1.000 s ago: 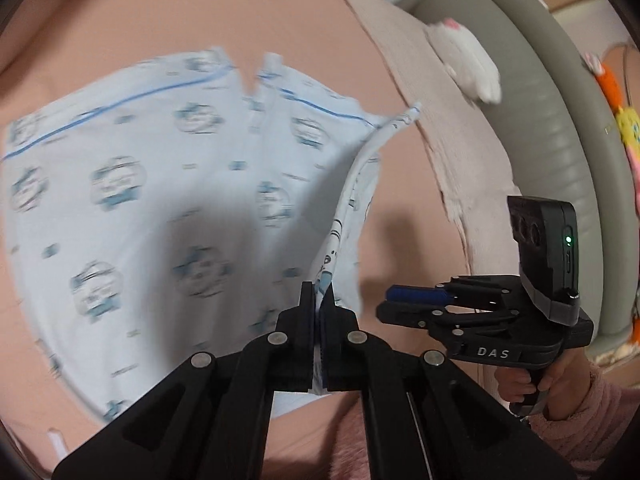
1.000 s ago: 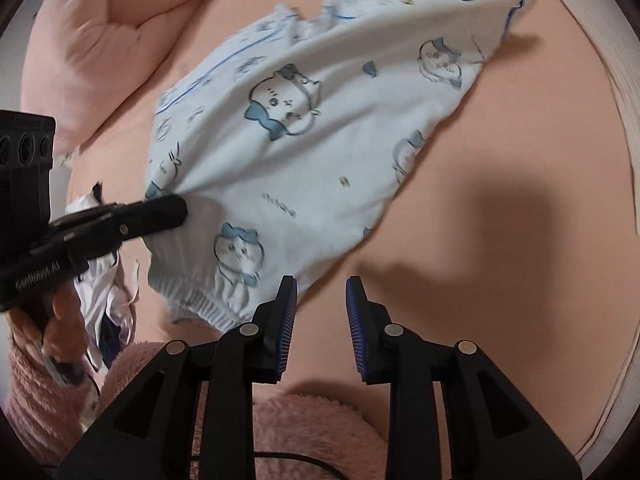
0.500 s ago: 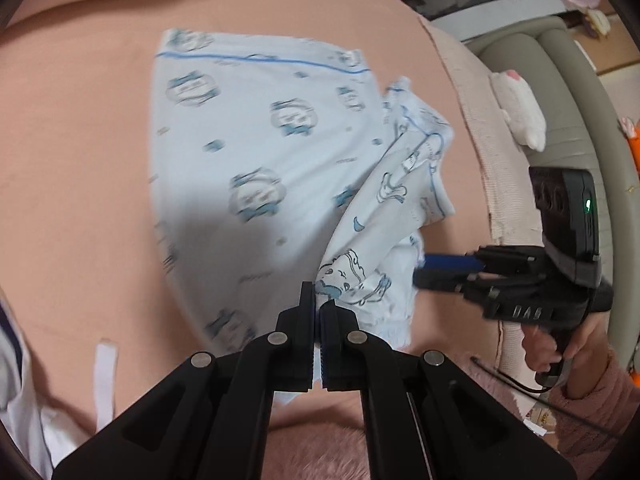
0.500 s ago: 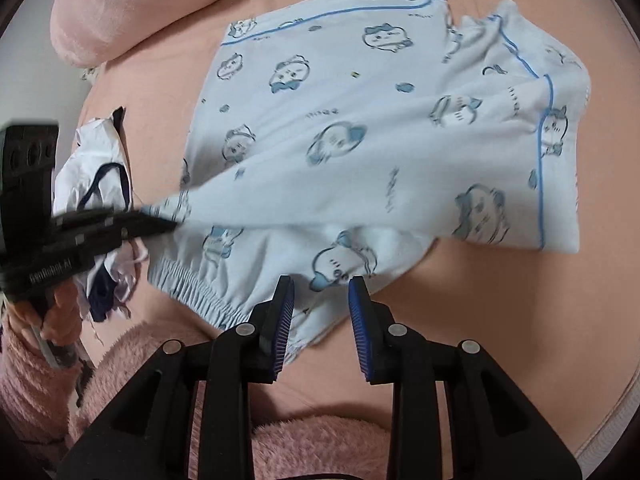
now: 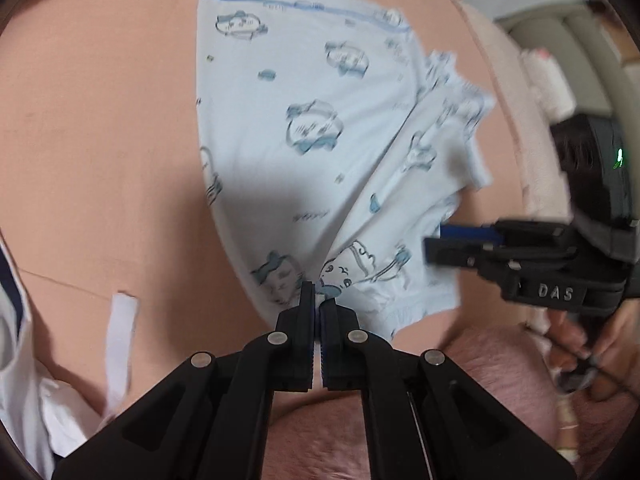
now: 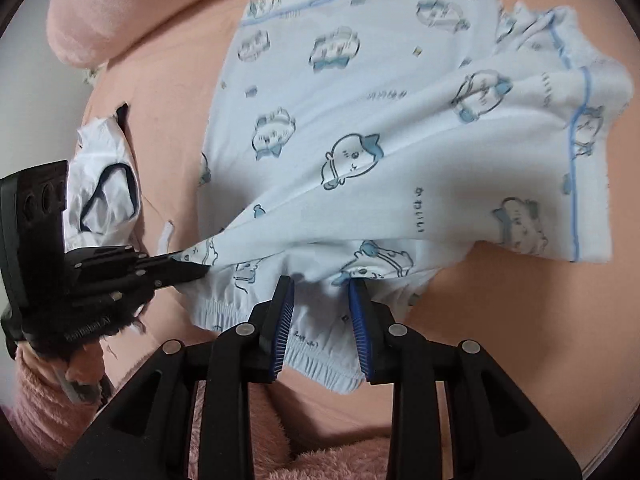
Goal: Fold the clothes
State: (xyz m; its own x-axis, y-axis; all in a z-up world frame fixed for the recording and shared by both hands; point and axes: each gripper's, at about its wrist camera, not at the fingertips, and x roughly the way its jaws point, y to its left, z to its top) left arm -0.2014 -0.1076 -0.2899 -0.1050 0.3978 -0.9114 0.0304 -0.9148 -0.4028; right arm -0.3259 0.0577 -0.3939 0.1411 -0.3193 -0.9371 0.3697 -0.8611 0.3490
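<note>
On the pink bed [image 6: 168, 92] lie pale blue printed shorts [image 6: 360, 128], elastic waistband nearest, legs running away. Left gripper [image 5: 319, 304] fingers pinch the cloth near the waistband; right gripper [image 6: 322, 306] fingers gape over it, empty. White garment [image 6: 106, 184] beside.

A peach-pink sheet [image 5: 100, 140] covers the bed, grey padded frame [image 5: 576, 44] alongside.
</note>
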